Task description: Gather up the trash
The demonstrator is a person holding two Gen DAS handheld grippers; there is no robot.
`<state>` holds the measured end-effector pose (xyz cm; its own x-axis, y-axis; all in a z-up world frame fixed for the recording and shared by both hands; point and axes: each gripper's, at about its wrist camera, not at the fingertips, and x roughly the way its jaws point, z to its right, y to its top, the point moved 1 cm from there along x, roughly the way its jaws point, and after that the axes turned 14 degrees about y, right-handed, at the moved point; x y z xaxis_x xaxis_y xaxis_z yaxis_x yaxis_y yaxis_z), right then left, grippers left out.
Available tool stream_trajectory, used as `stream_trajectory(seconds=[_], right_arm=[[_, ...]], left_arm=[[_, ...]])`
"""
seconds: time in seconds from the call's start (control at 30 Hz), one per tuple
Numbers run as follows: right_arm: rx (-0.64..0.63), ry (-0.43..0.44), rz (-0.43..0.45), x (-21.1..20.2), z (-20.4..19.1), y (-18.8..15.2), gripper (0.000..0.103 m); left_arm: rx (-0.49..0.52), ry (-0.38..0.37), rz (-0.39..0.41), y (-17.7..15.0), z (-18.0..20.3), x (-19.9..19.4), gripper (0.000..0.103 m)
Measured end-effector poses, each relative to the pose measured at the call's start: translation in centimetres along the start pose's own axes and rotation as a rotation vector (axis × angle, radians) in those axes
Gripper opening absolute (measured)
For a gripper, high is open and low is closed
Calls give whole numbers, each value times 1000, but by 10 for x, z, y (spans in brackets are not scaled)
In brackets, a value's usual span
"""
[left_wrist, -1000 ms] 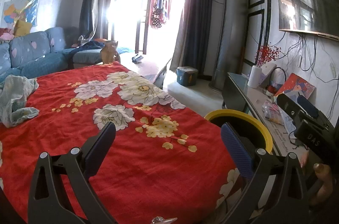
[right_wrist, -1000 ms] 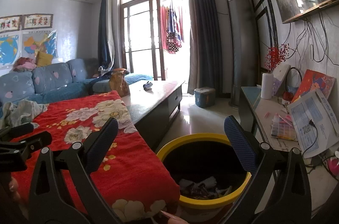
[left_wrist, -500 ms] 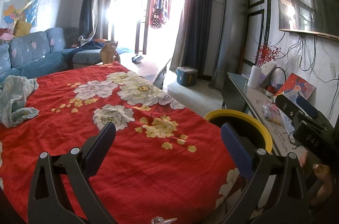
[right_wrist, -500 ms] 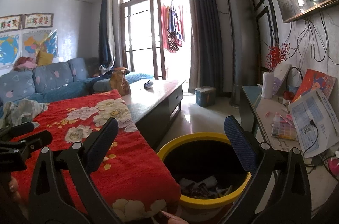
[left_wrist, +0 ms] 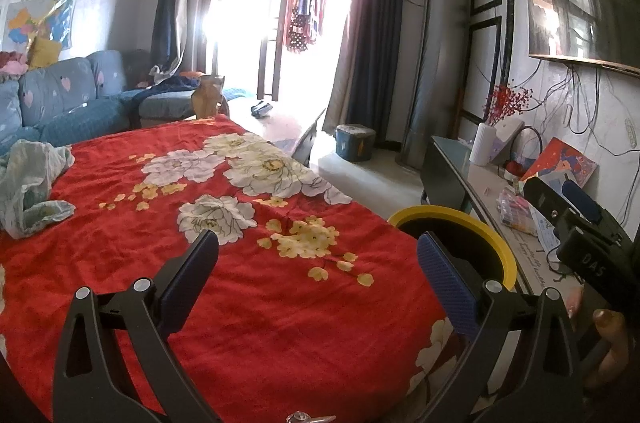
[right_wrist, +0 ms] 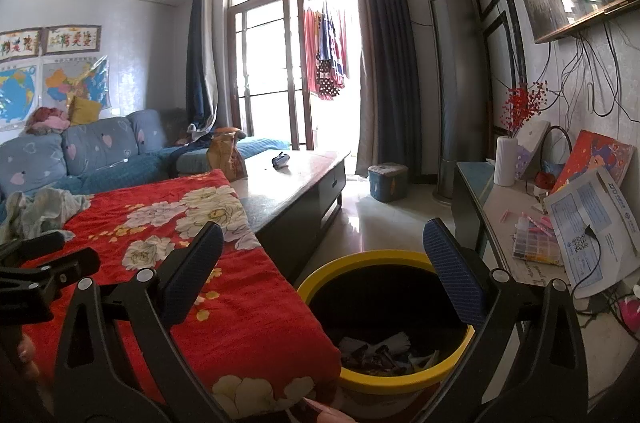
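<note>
left gripper (left_wrist: 318, 269): wide apart, empty, over red cloth (left_wrist: 248, 303). right gripper (right_wrist: 320, 263): wide apart, empty, above bin (right_wrist: 400, 381) holding trash (right_wrist: 380, 353).

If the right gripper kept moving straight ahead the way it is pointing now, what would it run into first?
Probably nothing close: the right gripper, jaws open and empty, points above the far rim of the yellow-rimmed trash bin toward open floor. With any downward tilt it would meet the bin first; depth is unclear.
</note>
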<state>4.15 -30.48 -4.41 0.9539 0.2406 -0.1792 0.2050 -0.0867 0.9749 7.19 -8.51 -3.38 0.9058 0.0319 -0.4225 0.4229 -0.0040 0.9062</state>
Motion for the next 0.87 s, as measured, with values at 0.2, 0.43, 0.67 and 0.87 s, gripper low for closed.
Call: stream_trajectory(seconds=[0.2, 0.43, 0.67, 0.87], right_arm=[[0, 2, 1, 0, 0, 0, 92], [10, 55, -49, 11, -9, 3, 92], [-42, 438, -259, 80, -124, 35, 92], [-178, 835, -667, 162, -334, -10, 92]], left_arm=[[2, 2, -1, 0, 0, 0, 97], [-11, 60, -85, -4, -12, 14, 97], [-179, 328, -204, -5, -160, 4, 97], [-399, 796, -341, -49, -359, -29, 97]])
